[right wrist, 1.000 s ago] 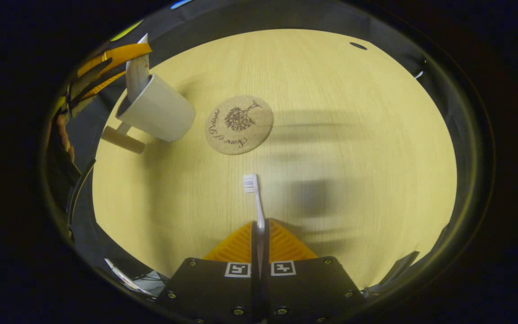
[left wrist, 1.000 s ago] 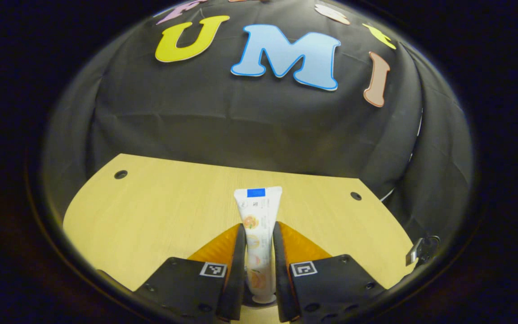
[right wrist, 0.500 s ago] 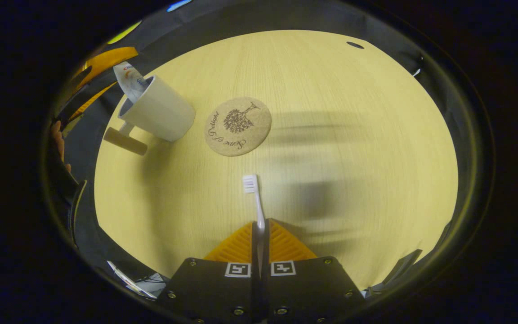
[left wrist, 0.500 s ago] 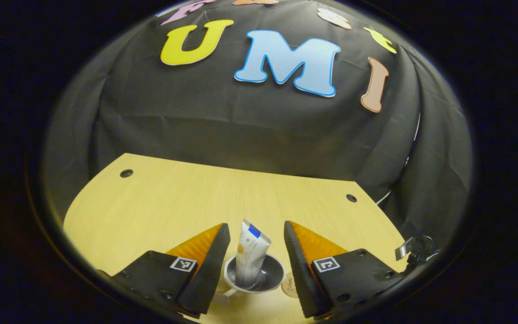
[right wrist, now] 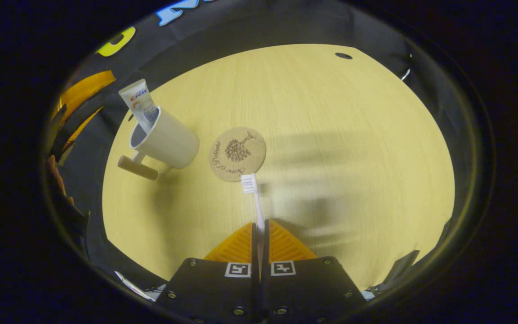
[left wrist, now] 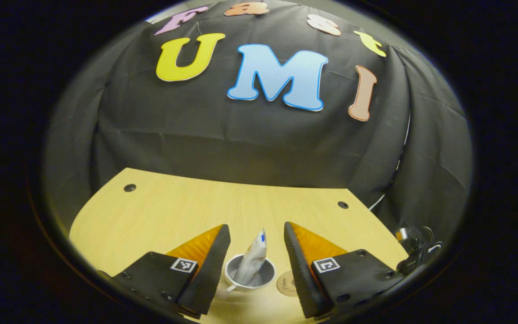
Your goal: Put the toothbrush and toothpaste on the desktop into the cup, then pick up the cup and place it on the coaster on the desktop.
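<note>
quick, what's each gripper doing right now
Left gripper: open, empty, above the cup with the toothpaste in it.
Right gripper: closed on the toothbrush.

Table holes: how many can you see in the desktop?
2 in the left gripper view: one hole at the far left corner, the other hole far right. More may be hidden.
</note>
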The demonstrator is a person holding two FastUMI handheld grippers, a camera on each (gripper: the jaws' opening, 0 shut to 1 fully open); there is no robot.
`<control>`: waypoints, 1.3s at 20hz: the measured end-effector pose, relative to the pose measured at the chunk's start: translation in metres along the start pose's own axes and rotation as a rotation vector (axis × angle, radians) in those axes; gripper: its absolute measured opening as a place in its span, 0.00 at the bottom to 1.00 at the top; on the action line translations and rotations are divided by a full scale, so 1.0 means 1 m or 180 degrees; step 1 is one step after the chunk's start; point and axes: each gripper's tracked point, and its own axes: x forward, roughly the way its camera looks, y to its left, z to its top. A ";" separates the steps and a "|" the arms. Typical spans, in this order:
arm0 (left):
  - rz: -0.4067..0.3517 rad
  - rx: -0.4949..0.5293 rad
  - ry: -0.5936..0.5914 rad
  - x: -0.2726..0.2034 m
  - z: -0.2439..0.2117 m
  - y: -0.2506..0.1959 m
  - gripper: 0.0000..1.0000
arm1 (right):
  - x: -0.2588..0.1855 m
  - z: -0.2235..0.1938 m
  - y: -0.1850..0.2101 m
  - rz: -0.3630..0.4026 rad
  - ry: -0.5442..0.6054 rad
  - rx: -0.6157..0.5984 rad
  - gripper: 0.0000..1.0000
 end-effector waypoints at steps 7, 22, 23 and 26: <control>0.0073 -0.0107 -0.0173 -0.033 0.026 0.021 0.85 | -0.022 0.051 0.025 0.0162 -0.0354 0.0121 0.02; 0.0535 -0.0176 -0.0016 -0.094 0.009 0.126 0.79 | -0.034 0.210 0.124 0.0601 -0.1070 0.0530 0.02; 0.0566 -0.0190 0.0001 -0.098 0.007 0.133 0.79 | -0.034 0.213 0.126 0.0613 -0.1101 0.0560 0.02; 0.0641 -0.0235 0.0046 -0.106 0.002 0.152 0.79 | -0.027 0.227 0.138 0.0614 -0.1158 0.0628 0.01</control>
